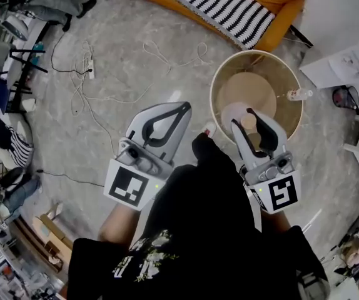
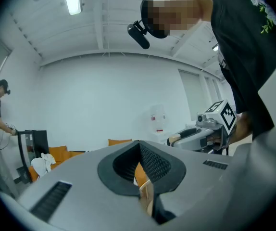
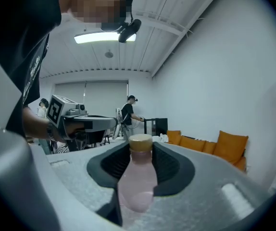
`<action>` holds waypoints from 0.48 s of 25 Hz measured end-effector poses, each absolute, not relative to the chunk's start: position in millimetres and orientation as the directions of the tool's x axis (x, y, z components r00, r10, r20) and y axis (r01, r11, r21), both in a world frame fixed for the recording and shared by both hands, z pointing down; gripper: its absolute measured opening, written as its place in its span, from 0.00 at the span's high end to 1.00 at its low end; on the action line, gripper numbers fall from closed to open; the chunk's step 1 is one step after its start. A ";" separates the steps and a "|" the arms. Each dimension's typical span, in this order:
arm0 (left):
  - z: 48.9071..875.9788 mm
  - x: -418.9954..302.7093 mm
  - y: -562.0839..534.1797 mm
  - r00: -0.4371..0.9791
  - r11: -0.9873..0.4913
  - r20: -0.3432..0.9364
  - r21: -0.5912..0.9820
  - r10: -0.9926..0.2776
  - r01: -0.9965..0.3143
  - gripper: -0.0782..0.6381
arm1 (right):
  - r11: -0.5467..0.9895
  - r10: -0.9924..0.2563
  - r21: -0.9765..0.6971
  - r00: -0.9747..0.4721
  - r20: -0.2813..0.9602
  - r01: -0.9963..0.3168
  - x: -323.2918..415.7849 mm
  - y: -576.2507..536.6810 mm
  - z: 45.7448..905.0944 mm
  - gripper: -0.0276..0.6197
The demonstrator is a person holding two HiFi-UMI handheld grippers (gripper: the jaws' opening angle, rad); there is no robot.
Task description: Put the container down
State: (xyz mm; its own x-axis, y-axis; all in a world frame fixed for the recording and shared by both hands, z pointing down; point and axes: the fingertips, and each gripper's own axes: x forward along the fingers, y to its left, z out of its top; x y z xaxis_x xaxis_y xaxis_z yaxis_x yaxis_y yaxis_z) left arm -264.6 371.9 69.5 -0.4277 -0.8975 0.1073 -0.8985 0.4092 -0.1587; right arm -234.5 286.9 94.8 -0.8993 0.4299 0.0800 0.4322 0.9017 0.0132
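In the head view my right gripper is shut on a pale pink bottle with a tan cap, held upright over a round tan tub on the floor. The right gripper view shows the bottle clamped between the black pads of my right gripper, cap at the jaw tips. My left gripper hangs beside it, to the left of the tub, jaws shut with nothing between them. In the left gripper view its tips meet. A small clear bottle lies on the tub's right side.
An orange sofa with a striped blanket stands beyond the tub. Cables and a power strip trail over the grey floor at left. White boxes sit at right. Another person stands across the room.
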 end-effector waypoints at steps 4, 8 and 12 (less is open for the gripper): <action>70.1 -283.1 316.7 -0.320 0.296 0.126 -0.175 -0.939 -0.939 0.88 | 0.936 0.351 0.007 -0.933 0.079 0.352 -251.5 239.5 100.0 0.75; 79.7 -289.8 266.7 -0.231 0.208 0.154 -0.156 -0.961 -0.966 0.88 | 0.967 0.252 0.006 -0.963 0.092 0.254 -259.1 193.6 109.7 0.75; 90.6 -287.5 214.9 -0.126 0.101 0.179 -0.145 -0.976 -0.984 0.88 | 0.987 0.159 -0.014 -0.981 0.108 0.159 -256.5 147.9 119.5 0.75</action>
